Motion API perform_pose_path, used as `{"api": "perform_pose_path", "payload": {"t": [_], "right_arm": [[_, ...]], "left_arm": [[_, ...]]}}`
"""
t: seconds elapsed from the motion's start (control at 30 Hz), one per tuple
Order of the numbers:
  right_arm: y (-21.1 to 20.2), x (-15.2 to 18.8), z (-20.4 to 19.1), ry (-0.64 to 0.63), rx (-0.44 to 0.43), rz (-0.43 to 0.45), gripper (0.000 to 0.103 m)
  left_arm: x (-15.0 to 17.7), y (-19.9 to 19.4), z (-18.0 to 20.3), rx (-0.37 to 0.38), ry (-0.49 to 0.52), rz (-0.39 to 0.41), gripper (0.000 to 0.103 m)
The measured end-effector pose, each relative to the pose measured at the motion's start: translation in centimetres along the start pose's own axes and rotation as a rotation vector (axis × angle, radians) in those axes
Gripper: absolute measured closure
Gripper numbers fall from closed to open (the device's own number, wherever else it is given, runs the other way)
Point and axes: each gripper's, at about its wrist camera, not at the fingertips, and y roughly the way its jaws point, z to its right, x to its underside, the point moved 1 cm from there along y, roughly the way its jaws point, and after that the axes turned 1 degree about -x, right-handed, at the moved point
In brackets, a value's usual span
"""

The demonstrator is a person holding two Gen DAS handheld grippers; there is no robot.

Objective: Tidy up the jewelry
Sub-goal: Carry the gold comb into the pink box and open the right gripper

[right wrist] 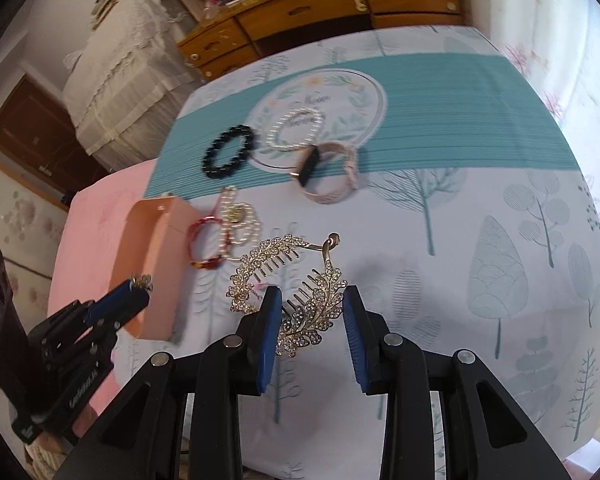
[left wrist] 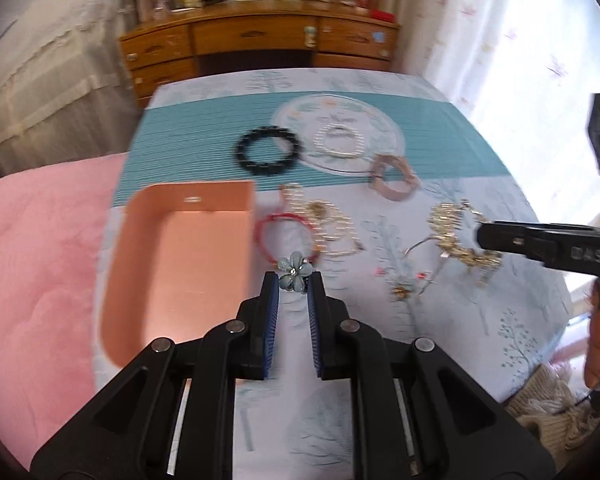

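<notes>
Left gripper (left wrist: pixel 293 280) pinching a small pale-blue flower clip (left wrist: pixel 295 273) at the fingertips, lifted clear of the table, just right of the open pink box (left wrist: pixel 188 256). Same clip only a blurred glint at the tips in the right wrist view, so petal detail unreadable there.

Right gripper (right wrist: pixel 312 300) clamped on a gold leaf-shaped hair comb (right wrist: pixel 288 280), blue pads (right wrist: pixel 274 320) against its two sides, comb raised above the tree-print cloth (right wrist: pixel 480 240). Seen from the left wrist view as a gold blur at the black fingertip, with what looks like a thin silver wire trailing below it; hard to tell what that wire belongs to.

Left on the cloth:
- black bead bracelet (right wrist: pixel 230 152) on the teal stripe
- pearl bracelet (right wrist: pixel 296 128) inside the round wreath print, just right of the black one
- pink-strap watch (right wrist: pixel 328 172) with dark face, standing on edge, near the stripe's lower border
- red cord bracelet (right wrist: pixel 204 244) just beside the box's right wall
- pearl strand with gold pendant (right wrist: pixel 238 220) overlapping the red one

Box empty, lying partly on pink bedding (left wrist: pixel 40 260). Wooden dresser (left wrist: pixel 256 44) beyond the table.
</notes>
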Motion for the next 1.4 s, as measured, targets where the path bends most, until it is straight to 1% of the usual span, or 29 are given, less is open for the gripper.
{"api": "perform_pose_path", "payload": {"t": [0.07,0.23,0.33,0.4,0.5,0.6,0.63,0.73,0.87,0.97,1.13,1.23,1.27,1.3,1.37,1.4], "right_arm": [[-0.5,-0.3,-1.9,-0.039,-0.021,0.007,0.072],[-1.7,-1.9,-7.8,-0.147,-0.095,0.038,0.073],[-1.3,-3.2,-11.4,-0.199,-0.130,0.044,0.073],[-0.3,-4.1,-13.5,-0.221,-0.155,0.039,0.073],[2.0,-5.4,-16.3,-0.240,-0.186,0.007,0.073],[4.7,-6.3,-18.6,-0.248,-0.196,-0.028,0.073],[5.7,-6.6,-19.2,-0.249,-0.194,-0.040,0.073],[8.6,-7.0,-20.4,-0.245,-0.210,-0.088,0.073],[11.9,-7.2,-20.6,-0.230,-0.200,-0.144,0.072],[14.2,-7.2,-20.5,-0.222,-0.197,-0.175,0.072],[16.3,-7.1,-20.4,-0.214,-0.209,-0.216,0.071],[17.2,-7.3,-20.5,-0.217,-0.228,-0.224,0.071],[17.4,-7.4,-20.5,-0.219,-0.225,-0.219,0.071],[17.4,-7.6,-20.2,-0.215,-0.231,-0.210,0.071],[16.4,-7.8,-19.7,-0.195,-0.255,-0.177,0.071],[15.9,-8.0,-19.4,-0.190,-0.253,-0.159,0.071]], "left_arm": [[0.2,0.0,-1.9,-0.049,-0.044,-0.003,0.091],[1.4,1.4,-5.9,-0.103,-0.153,-0.043,0.091],[2.0,3.0,-7.7,-0.132,-0.201,-0.060,0.091],[2.2,4.3,-8.6,-0.146,-0.231,-0.078,0.091],[2.5,6.0,-9.8,-0.164,-0.268,-0.105,0.091],[2.8,7.6,-10.5,-0.173,-0.293,-0.148,0.090],[2.9,8.0,-10.8,-0.172,-0.299,-0.151,0.090],[2.9,8.7,-10.9,-0.170,-0.290,-0.132,0.090],[2.7,9.1,-11.3,-0.110,-0.309,-0.119,0.090],[2.4,9.3,-11.0,-0.122,-0.318,-0.144,0.090],[2.2,8.8,-10.2,-0.109,-0.348,-0.155,0.090],[2.3,8.9,-9.9,-0.115,-0.364,-0.160,0.089],[2.2,9.1,-9.9,-0.100,-0.373,-0.163,0.089],[2.2,9.2,-9.9,-0.089,-0.374,-0.164,0.089],[2.0,9.3,-9.6,-0.094,-0.359,-0.162,0.089],[2.1,9.2,-9.6,-0.097,-0.356,-0.161,0.089]]}}
